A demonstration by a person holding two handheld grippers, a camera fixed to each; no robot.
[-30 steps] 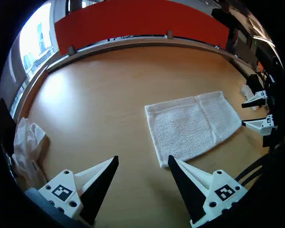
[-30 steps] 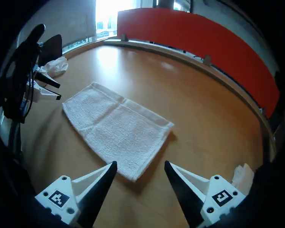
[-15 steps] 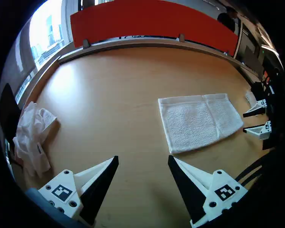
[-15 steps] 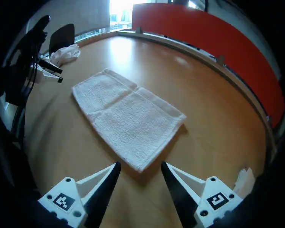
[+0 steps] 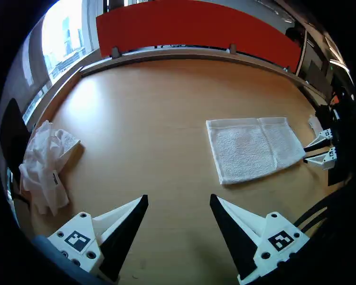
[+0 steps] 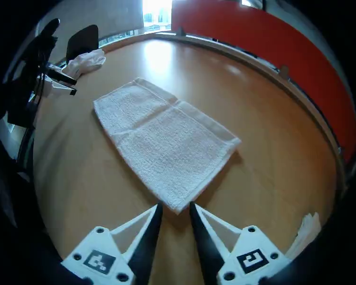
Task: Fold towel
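A white towel [image 5: 254, 148] lies flat on the wooden table [image 5: 145, 118], folded into a rectangle with a seam across it. In the right gripper view the towel [image 6: 163, 142] reaches down to a near corner that sits just at my right gripper's [image 6: 175, 207] tips. Its fingers stand narrowed to a small gap, with wood still showing on both sides of the corner. The left gripper view shows that right gripper [image 5: 319, 152] at the towel's right corner. My left gripper [image 5: 178, 199] hangs wide open over bare wood, well short of the towel, and appears far off in the right gripper view as the left gripper [image 6: 59, 80].
A crumpled white cloth [image 5: 45, 166] lies at the table's left edge beside a dark chair [image 5: 12, 133]. A red divider [image 5: 192, 26] runs along the far edge. Another small white cloth [image 6: 308, 228] sits near the right gripper. Bare wood lies left of the towel.
My right gripper's fingers have narrowed from wide open and moved up to the towel's near corner. My left gripper has drawn back from the towel, staying open.
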